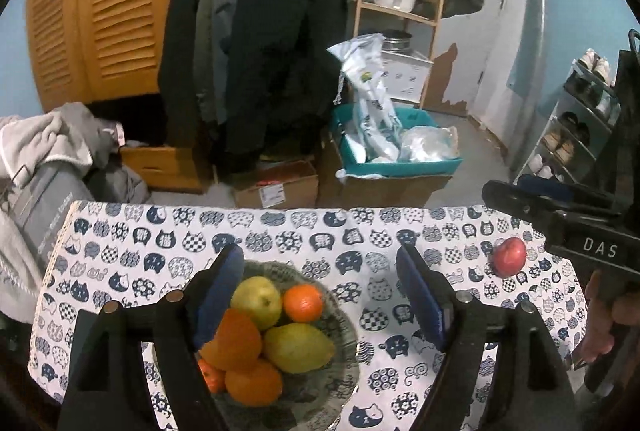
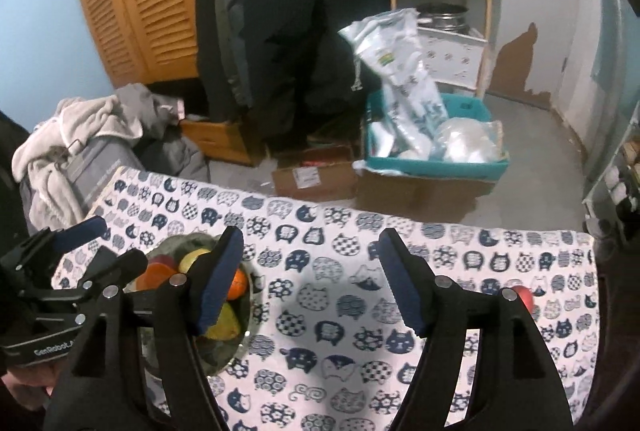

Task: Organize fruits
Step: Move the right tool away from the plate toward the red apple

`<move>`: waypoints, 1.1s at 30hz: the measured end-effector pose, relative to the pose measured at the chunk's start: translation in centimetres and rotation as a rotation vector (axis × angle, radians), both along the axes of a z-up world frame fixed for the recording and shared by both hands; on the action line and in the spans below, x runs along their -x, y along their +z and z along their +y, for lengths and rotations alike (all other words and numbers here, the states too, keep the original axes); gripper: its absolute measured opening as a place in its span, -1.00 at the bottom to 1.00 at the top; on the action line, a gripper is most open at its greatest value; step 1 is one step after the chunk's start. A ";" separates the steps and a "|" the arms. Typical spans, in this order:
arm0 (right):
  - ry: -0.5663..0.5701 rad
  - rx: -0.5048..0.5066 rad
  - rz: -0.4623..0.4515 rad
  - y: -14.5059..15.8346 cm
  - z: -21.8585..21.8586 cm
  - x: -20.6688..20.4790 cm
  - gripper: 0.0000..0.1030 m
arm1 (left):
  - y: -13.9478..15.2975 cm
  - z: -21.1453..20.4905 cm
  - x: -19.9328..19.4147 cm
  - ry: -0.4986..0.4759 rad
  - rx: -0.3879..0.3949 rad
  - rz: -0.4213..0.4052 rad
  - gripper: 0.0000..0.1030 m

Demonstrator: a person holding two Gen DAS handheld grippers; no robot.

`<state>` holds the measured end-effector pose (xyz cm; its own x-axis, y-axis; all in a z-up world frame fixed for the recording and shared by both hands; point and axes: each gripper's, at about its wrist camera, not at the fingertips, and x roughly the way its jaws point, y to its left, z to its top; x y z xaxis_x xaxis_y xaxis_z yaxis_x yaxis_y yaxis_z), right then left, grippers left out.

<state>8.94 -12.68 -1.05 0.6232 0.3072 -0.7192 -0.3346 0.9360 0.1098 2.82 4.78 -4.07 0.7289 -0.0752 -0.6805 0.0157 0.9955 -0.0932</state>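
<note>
Fruit is mostly gathered: the bowl (image 1: pixel 344 335) on the table (image 1: pixel 280 227) holds oranges (image 1: pixel 236 343), a pear (image 1: pixel 256 301) and a lemon (image 1: pixel 298 347), while one red apple (image 1: pixel 509 257) lies alone on the cat-print cloth, well apart toward the right edge. Both grippers hang above the table with fingers spread and nothing between them: the left gripper (image 1: pixel 320 295) over the bowl, the right gripper (image 2: pixel 310 283) over bare cloth between bowl and apple. Collecting that apple looks like the step in hand; the next move calls for the right gripper to swing right, drop around the apple and close gently, since round fruit may roll. Only the left wrist view shows the apple whole and the bowl's contents clearly; in the right wrist view the apple (image 2: pixel 525 295) peeks from behind a finger and the bowl (image 2: pixel 240 323) is half hidden.
</note>
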 end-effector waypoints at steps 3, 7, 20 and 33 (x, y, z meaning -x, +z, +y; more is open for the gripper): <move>-0.016 0.001 -0.017 0.5 -0.9 0.4 0.42 | 0.4 -1.1 -0.1 -0.018 -0.008 -0.011 0.56; -0.037 0.004 -0.035 0.9 -2.3 0.6 0.42 | 0.8 -2.4 -0.4 -0.040 -0.013 -0.017 0.59; -0.164 0.035 0.024 -1.6 -9.1 -0.5 0.44 | 0.3 -7.3 -2.7 -0.121 -0.055 -0.005 0.65; -0.327 0.041 0.134 -5.4 -17.9 -3.6 0.45 | -2.6 -10.8 -6.5 -0.148 -0.064 0.052 0.68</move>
